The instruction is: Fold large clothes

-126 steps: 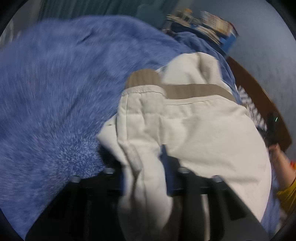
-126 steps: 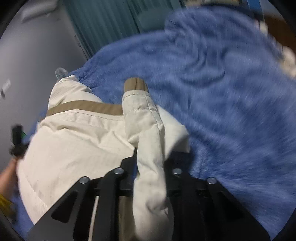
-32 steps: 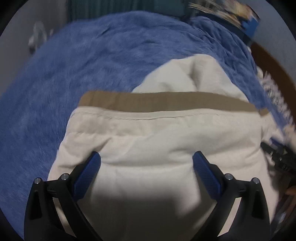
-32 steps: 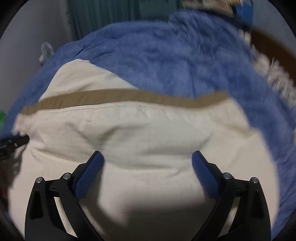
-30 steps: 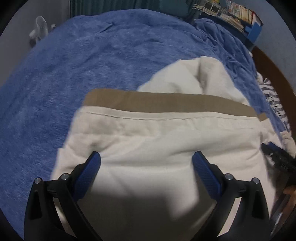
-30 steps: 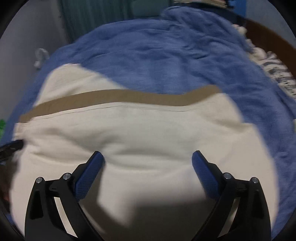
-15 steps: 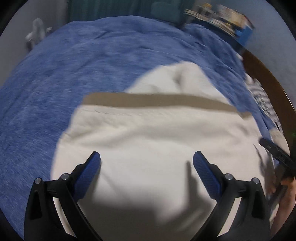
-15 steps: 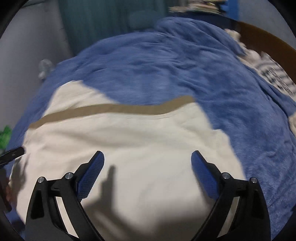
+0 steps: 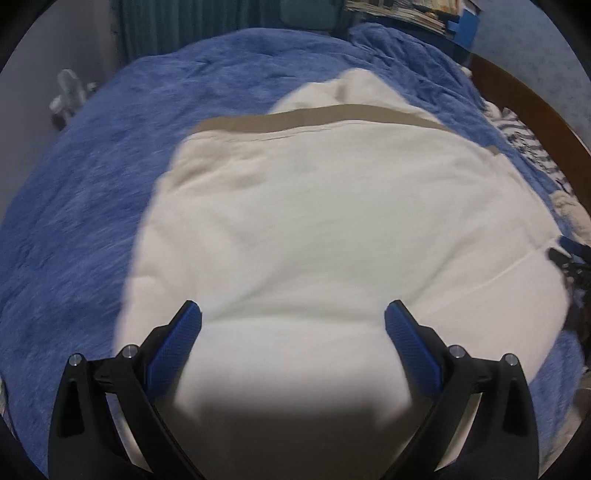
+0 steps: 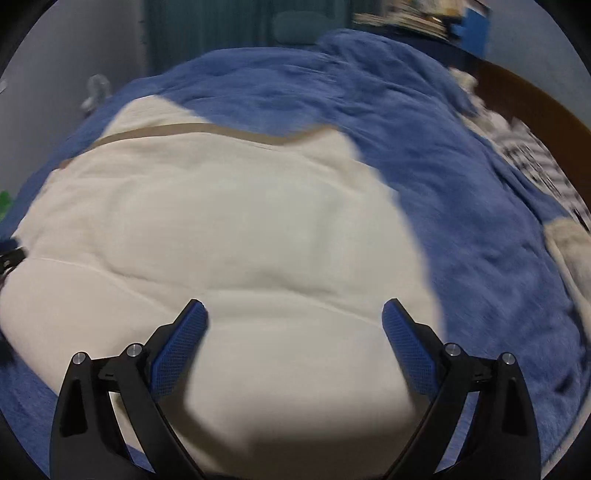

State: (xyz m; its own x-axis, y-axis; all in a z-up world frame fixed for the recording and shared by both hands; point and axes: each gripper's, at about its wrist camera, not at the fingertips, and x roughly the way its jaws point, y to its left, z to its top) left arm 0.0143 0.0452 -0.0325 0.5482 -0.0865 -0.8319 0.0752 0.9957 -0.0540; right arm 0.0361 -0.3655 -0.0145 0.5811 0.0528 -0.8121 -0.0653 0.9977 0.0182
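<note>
A large cream jacket (image 9: 314,221) with a tan band (image 9: 295,120) across its far edge lies folded on a blue fleece blanket (image 9: 92,166). In the left wrist view my left gripper (image 9: 293,325) hovers open over the jacket's near part, nothing between its blue pads. The right wrist view shows the same jacket (image 10: 221,229) and tan band (image 10: 192,129), with my right gripper (image 10: 294,325) open above it, also holding nothing. The right gripper's tip (image 9: 569,258) peeks in at the left view's right edge.
The blue blanket (image 10: 424,129) covers the whole bed. A striped cloth (image 10: 535,166) and a brown wooden bed frame (image 10: 535,107) lie at the right. Books on a shelf (image 9: 406,14) and teal curtains (image 9: 184,26) stand behind. A small white object (image 9: 68,92) stands at the far left.
Both grippers let go of the jacket's sleeves, which they held 4 seconds ago, and opened. Over the last second both have pulled back and up, so more of the jacket shows.
</note>
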